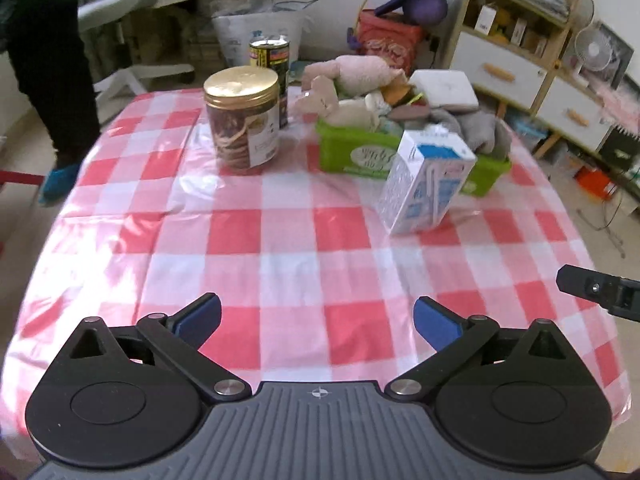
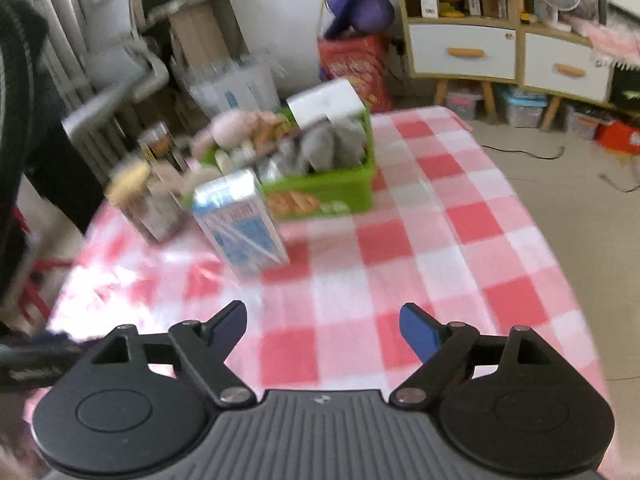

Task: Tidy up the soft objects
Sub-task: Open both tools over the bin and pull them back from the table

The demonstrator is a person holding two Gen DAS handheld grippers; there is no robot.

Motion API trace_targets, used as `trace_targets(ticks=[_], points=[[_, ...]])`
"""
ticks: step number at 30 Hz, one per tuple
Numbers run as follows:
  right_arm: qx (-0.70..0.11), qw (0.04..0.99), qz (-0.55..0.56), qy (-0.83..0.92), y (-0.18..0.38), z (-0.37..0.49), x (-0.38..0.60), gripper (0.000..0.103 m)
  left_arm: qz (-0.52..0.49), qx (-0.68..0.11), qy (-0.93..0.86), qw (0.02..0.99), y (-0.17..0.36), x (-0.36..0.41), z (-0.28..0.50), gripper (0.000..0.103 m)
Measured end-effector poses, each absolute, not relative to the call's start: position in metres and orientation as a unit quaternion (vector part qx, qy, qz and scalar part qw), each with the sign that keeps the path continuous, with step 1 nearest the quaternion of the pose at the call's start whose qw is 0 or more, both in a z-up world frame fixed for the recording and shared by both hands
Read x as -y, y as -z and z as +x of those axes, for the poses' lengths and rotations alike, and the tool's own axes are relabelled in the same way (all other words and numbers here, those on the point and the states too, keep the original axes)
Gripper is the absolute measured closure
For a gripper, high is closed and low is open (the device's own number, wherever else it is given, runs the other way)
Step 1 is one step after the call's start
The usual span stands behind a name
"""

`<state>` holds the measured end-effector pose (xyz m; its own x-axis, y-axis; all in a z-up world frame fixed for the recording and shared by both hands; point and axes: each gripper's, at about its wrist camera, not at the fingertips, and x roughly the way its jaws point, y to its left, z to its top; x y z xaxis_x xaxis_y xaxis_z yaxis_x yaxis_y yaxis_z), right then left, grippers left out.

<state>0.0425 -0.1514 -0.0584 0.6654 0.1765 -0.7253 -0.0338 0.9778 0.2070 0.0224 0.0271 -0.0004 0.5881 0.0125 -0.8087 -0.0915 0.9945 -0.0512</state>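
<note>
Both tools hang over the near edge of the counter (image 1: 280, 264), which wears a red and white checked cloth, and both stand with their blue pads spread wide and nothing between them. The left tool (image 1: 316, 320) faces straight down the counter; the right tool (image 2: 322, 330) looks across it at a slant, and its picture is smeared, so fine detail there cannot be trusted.

The soft things lie well ahead of both tools, heaped in a green basket (image 1: 352, 152) toward the far right corner. On top rests a pink plush toy (image 1: 360, 70) with its long axis running roughly across the basket, left to right as the left tool sees it. Below it sit a grey plush piece (image 1: 324, 94), pale cloth bits, and folded grey fabric (image 1: 480, 130) at the right end. A white flat box (image 1: 444, 90) lies on the heap at the back. The basket looks full to above its rim.

A blue and white carton (image 1: 424, 184) leans just in front of the basket, touching or nearly touching its wall, and stands between the tools and the soft pile. To the left of the basket, apart from it, stand a gold-lidded jar (image 1: 242, 116) and a dark tin (image 1: 272, 60) behind it.

No loose soft thing shows on the bare cloth, so the sorting may be nearly done. Neither tool is clearly nearer; any reach would need to pass over or beside the carton, which could topple
</note>
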Motion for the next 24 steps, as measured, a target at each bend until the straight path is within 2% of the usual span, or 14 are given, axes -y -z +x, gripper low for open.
trace_targets(ticks=[6,24], points=[[-0.401,0.911,0.085,-0.039,0.054,0.039,0.150,0.033,-0.029,-0.445,-0.035,0.894,-0.005,-0.020,0.017,0.005],[-0.409,0.909,0.068,-0.037,0.059,0.042,0.136,0.033,-0.019,-0.443,-0.018,0.896,-0.003,-0.003,0.016,0.005]])
